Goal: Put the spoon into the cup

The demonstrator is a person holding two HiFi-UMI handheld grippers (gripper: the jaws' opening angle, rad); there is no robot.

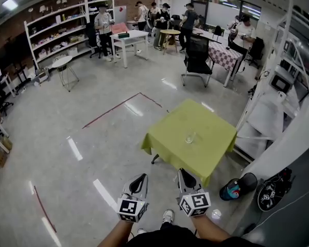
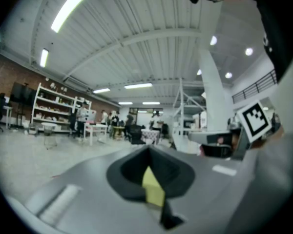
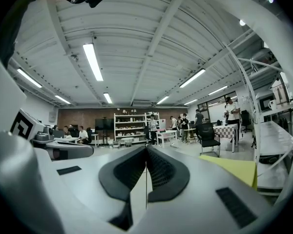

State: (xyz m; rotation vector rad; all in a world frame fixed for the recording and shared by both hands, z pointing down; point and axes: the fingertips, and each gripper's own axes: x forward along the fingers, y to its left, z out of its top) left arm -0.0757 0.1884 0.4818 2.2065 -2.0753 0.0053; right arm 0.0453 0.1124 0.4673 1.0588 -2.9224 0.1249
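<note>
Cup (image 1: pixel 190 138) on yellow-green table (image 1: pixel 216 130); left gripper (image 1: pixel 142 179), right gripper (image 1: pixel 183 174) both closed, empty, near table edge.

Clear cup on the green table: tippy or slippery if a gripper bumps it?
The cup looks like clear glass, so probably rigid, slick and breakable. It stands on a draped tablecloth, so a push may bunch the cloth and tip it. Too small here to judge weight.
</note>
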